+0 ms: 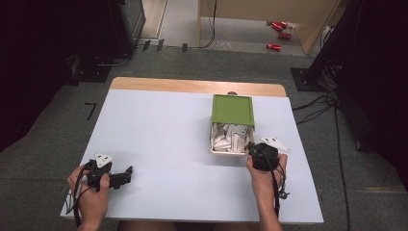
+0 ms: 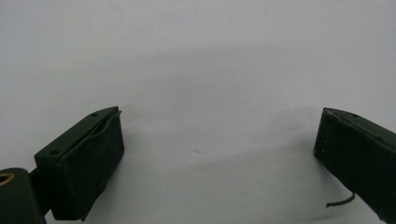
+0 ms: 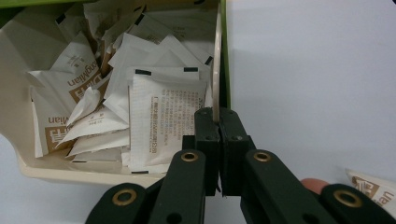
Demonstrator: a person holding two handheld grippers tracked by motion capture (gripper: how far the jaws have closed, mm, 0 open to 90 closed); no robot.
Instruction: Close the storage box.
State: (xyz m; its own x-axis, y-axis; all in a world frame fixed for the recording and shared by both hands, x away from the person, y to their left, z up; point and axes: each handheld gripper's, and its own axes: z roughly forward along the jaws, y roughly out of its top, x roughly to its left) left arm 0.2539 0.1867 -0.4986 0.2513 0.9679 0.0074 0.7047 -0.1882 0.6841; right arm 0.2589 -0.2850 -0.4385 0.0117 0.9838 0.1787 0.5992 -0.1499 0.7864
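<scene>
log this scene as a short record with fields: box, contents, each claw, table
box: cream box with a green lid slid partly back, at the table's right
contents: white and brown paper sachets piled loosely
right claw: jaws shut on the box's right side wall
left claw: jaws wide apart, holding nothing, over bare table at near left
table: white top, wooden strip at far edge
</scene>
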